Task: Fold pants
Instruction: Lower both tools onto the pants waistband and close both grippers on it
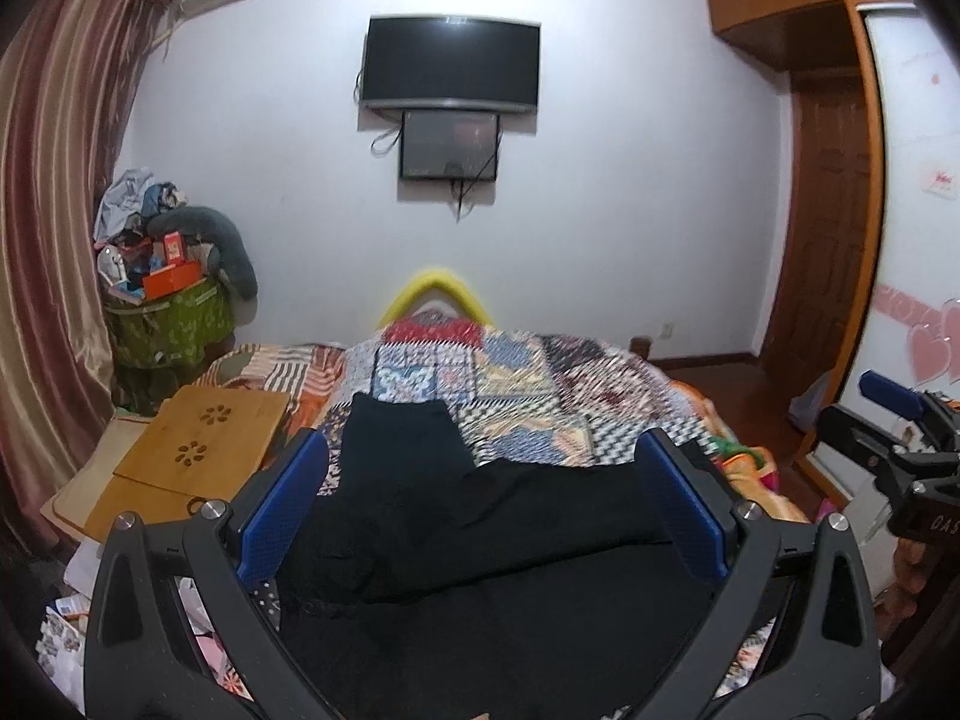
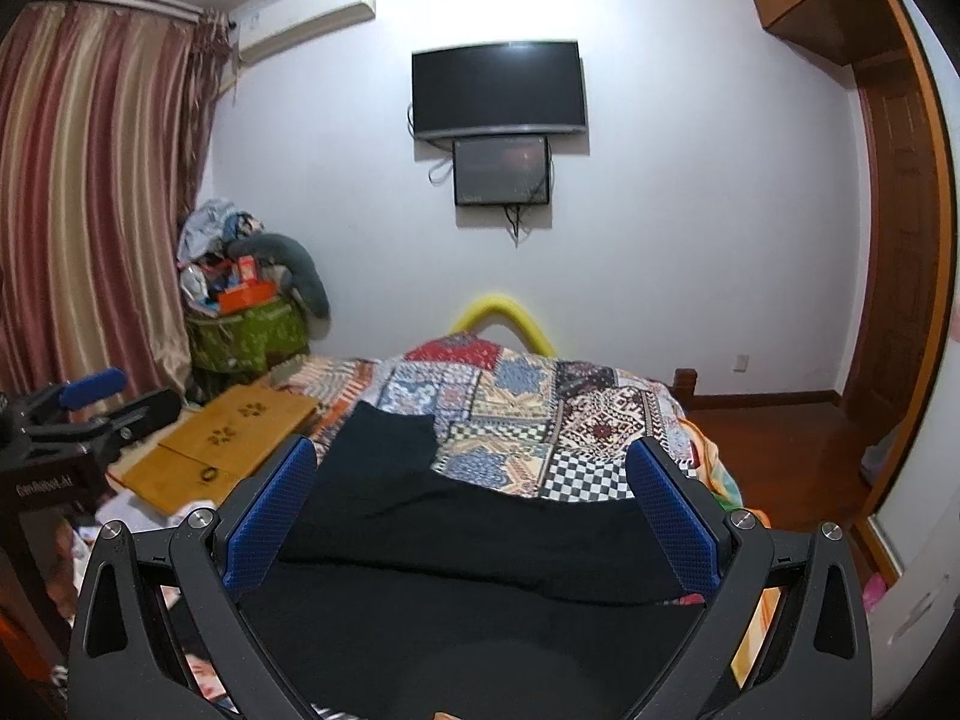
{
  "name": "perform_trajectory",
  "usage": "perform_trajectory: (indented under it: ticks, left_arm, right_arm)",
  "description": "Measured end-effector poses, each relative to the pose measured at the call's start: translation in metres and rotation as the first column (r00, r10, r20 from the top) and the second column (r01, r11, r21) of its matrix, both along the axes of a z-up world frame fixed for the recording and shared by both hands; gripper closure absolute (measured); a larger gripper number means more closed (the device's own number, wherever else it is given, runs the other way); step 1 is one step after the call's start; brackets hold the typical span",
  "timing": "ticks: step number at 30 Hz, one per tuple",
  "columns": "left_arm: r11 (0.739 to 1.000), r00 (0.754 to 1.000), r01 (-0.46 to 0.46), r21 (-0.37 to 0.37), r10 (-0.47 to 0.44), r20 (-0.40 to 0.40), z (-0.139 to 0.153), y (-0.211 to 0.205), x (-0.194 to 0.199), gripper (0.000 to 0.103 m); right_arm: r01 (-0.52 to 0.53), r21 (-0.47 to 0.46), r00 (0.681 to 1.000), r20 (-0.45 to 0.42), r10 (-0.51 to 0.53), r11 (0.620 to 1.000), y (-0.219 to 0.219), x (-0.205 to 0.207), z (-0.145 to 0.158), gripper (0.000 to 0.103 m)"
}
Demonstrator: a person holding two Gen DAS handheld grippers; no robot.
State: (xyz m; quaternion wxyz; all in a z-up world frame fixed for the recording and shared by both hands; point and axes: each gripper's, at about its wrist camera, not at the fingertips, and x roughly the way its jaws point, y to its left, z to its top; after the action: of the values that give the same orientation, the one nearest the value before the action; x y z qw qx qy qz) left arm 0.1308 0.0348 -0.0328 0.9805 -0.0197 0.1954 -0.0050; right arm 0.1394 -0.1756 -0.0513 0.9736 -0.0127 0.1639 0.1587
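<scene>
Black pants [image 1: 468,540] lie spread on a patchwork quilt [image 1: 528,378] on the bed, one leg reaching away toward the far left. My left gripper [image 1: 480,450] is open and empty, held above the near part of the pants. The same pants [image 2: 456,546] show in the right wrist view. My right gripper [image 2: 471,456] is open and empty above them. The right gripper also shows at the right edge of the left wrist view [image 1: 894,420]. The left gripper shows at the left edge of the right wrist view [image 2: 90,396].
A wooden lap desk [image 1: 198,450] lies on the bed's left side. A green bin [image 1: 168,324] piled with clutter stands by the striped curtain [image 1: 54,240]. A TV [image 1: 450,63] hangs on the far wall. A wooden wardrobe [image 1: 834,210] stands at the right.
</scene>
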Motion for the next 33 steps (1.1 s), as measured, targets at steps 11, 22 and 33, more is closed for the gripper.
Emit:
perform_trajectory:
  ticks: [11, 22, 33]
  left_arm:
    - [0.994, 0.968, -0.109, -0.014, 0.103, -0.228, -0.074, 0.073, 0.145, 0.000]
    - [0.978, 0.824, -0.206, 0.019, 0.184, -0.536, -0.201, 0.155, 0.245, 0.000]
    - [0.983, 0.716, -0.184, -0.007, 0.129, -0.686, -0.275, 0.192, 0.279, 0.028]
  right_arm:
    - [-0.038, -0.122, 0.986, -0.165, 0.017, 0.992, -0.001, 0.102, -0.054, 0.001]
    - [-0.150, -0.230, 0.919, -0.391, 0.050, 0.961, 0.002, 0.189, -0.131, 0.001]
    - [-0.243, -0.220, 0.844, -0.528, 0.094, 0.945, 0.013, 0.270, -0.179, 0.001]
